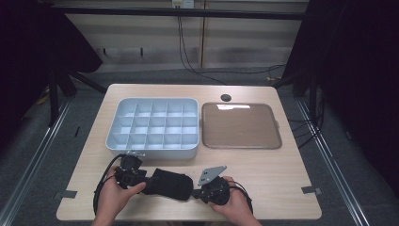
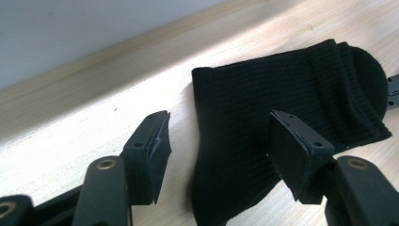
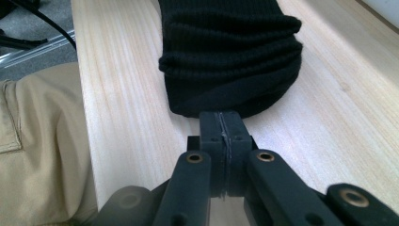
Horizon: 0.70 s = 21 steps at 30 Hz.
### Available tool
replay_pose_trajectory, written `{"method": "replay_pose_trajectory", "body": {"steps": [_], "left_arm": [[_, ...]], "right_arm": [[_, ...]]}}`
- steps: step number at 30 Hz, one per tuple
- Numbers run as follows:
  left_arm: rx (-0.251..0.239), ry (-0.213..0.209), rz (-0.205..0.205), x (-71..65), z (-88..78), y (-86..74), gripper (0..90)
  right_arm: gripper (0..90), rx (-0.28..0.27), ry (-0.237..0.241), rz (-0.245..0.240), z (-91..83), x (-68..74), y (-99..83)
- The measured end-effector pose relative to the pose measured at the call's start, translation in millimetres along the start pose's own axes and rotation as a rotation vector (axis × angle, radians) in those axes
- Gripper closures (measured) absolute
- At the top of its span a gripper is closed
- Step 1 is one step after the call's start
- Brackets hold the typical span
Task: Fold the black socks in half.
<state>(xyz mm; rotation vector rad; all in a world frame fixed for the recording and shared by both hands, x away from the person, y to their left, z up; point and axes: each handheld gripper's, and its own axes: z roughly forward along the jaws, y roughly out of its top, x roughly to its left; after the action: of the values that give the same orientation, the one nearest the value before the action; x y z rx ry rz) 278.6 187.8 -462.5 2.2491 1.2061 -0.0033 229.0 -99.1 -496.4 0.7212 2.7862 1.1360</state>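
Black ribbed cloth is what your tongs are working on. Your right gripper is keeping its jaws pressed together, and their tips are touching the rounded end of the sock; they seem to be nipping the edge of the cloth there, though the pinch itself is hard to see. Your left gripper is holding its jaws spread, one pad over the bare wood and the other pad over the sock's open end, not pressing on anything yet.

I am judging that you are in the step of taking the sock by both ends, probably to fold it or to lift it toward the compartment box. The next move is asking you to bring the left jaws over the cuff edge, so that the cloth is lying between the pads, and then to close them. Only after that should you be lifting.

The sock is lying flat near the front edge of the table, a little left of the middle, between your two hands. Its long axis is running almost parallel to that front edge, slightly slanted. The cuff end is pointing to the left side of the table, and the rounded end to the right. The box and the brown tray are standing well apart from it, toward the back edge.
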Motion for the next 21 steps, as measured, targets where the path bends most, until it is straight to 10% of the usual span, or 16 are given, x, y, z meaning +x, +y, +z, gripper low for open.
{"method": "replay_pose_trajectory", "body": {"steps": [21], "left_arm": [[0.008,0.017,-0.013,5.3,7.5,-10.5,40.7]], "right_arm": [[89.2,-0.003,0.004,-0.001,1.0,0.5,0.6]]}}
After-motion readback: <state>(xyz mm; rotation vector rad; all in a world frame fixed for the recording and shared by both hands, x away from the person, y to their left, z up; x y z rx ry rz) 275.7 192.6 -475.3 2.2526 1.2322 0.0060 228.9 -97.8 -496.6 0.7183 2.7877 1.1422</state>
